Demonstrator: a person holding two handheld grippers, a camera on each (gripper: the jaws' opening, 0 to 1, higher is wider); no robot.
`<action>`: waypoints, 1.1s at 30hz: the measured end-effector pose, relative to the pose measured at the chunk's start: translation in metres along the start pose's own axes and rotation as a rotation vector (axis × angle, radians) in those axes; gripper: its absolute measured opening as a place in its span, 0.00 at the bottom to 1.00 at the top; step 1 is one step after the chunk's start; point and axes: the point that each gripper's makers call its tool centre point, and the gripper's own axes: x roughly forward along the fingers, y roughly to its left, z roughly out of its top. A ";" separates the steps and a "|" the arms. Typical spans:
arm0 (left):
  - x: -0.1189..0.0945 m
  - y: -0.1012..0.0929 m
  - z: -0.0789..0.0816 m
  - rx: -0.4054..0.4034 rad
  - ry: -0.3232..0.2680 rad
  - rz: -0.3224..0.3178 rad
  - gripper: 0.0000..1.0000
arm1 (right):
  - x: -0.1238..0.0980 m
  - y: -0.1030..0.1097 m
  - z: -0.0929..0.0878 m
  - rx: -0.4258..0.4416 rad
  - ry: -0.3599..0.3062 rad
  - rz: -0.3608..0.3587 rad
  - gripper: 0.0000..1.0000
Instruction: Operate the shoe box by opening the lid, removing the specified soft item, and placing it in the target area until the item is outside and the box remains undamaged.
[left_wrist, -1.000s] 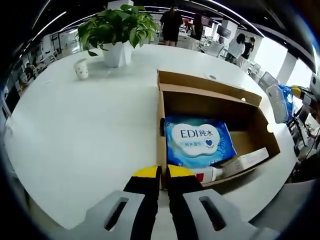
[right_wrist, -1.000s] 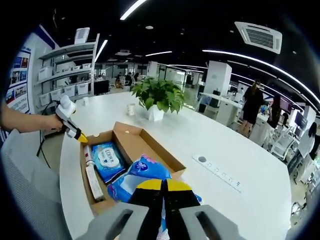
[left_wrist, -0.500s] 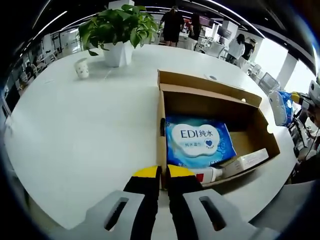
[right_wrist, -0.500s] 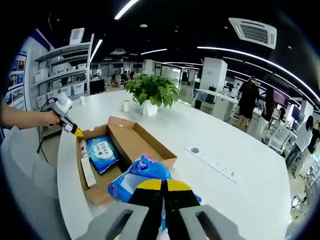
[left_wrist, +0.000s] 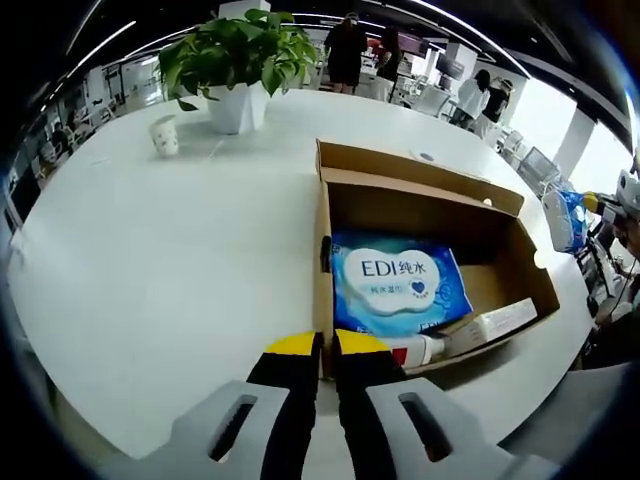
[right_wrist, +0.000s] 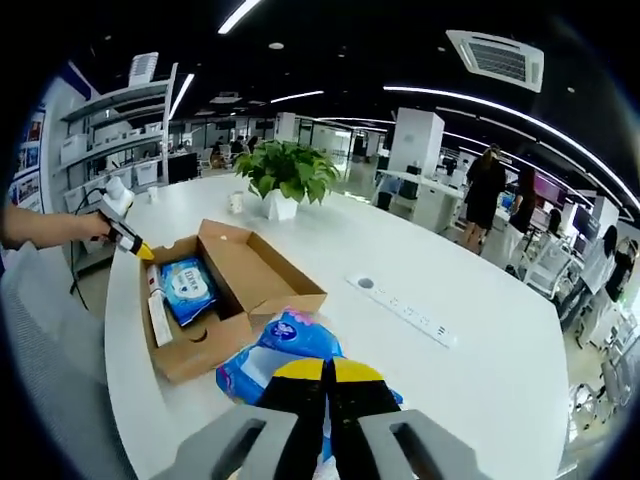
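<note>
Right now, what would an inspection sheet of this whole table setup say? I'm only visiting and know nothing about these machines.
Surface: round white table, glossy, with a strip of sockets set in its top.
Job's things: cardboard shoe box open, lid folded back; inside, a blue wipes pack, a white tube and a small white carton. A soft blue packet is out of the box, held above the table.
Clutter: potted plant, white cup.
Claws: left claw shut, empty, at the box's near wall; right claw shut on the soft blue packet.
Cables: nothing seen on the table.
Surroundings: open office, shelves, people standing behind.
</note>
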 end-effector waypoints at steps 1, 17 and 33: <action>0.000 0.000 0.000 0.000 0.000 0.000 0.03 | 0.000 -0.002 -0.002 -0.006 0.007 -0.001 0.00; 0.001 0.002 0.000 -0.003 -0.002 0.004 0.03 | -0.015 -0.020 -0.027 -0.038 0.038 0.028 0.00; 0.002 0.003 0.000 -0.007 -0.003 0.005 0.03 | -0.026 -0.030 -0.055 -0.073 0.096 0.030 0.00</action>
